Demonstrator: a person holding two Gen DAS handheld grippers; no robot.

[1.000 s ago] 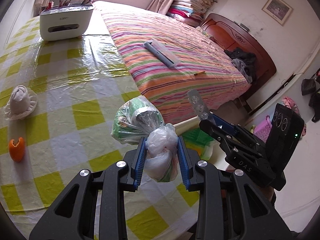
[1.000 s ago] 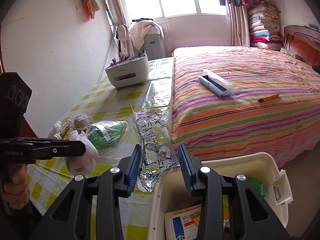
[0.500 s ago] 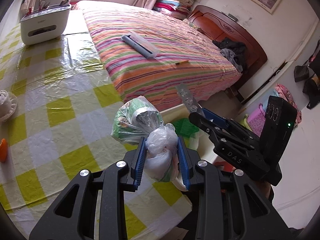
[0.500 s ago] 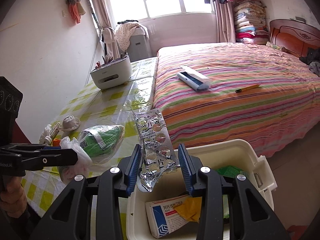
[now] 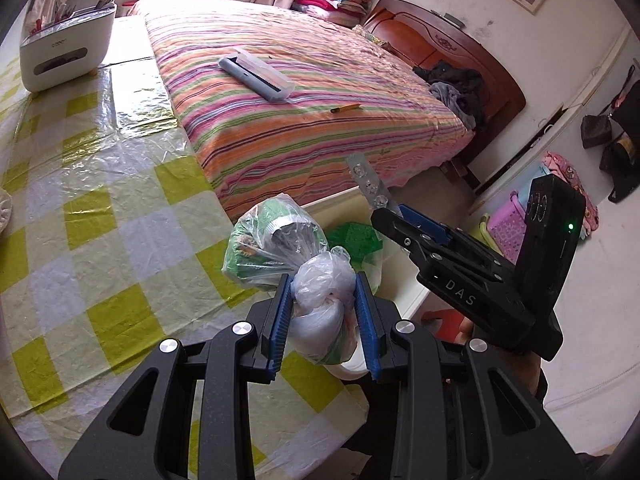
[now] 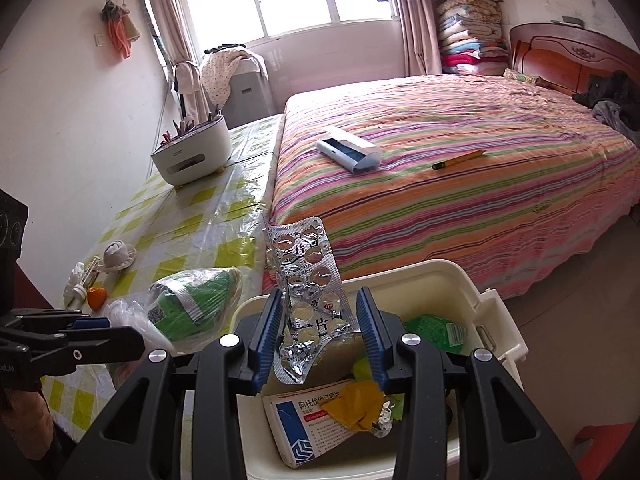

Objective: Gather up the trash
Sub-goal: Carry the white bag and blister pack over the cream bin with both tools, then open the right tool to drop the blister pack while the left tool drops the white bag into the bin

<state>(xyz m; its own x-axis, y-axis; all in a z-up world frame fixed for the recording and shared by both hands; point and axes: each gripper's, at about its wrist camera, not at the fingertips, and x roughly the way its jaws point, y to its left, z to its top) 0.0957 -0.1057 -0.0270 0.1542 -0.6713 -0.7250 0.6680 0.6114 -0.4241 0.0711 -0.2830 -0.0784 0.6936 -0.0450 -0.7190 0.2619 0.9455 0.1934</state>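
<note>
My left gripper (image 5: 323,312) is shut on the knotted neck of a clear plastic bag (image 5: 276,246) with green packaging inside, held at the table's edge near the bin. The bag also shows in the right wrist view (image 6: 192,308). My right gripper (image 6: 318,340) is shut on a silver blister pack (image 6: 310,292), held upright over the cream plastic bin (image 6: 472,292). The bin holds a medicine box (image 6: 308,428), a yellow wrapper (image 6: 358,404) and green packaging (image 6: 434,328). The right gripper also shows in the left wrist view (image 5: 400,216).
The yellow-checked table (image 5: 92,184) carries a white organiser box (image 6: 192,156), an orange peel (image 6: 97,296), a white cup-like item (image 6: 118,256) and a small white bottle (image 6: 78,284). The striped bed (image 6: 460,184) lies beyond, with a grey case (image 6: 348,154) and pencil (image 6: 458,160).
Both grippers have moved right, off the table and toward the bin. The blister pack now hangs over the bin's inside; the bag has reached the table's edge.
</note>
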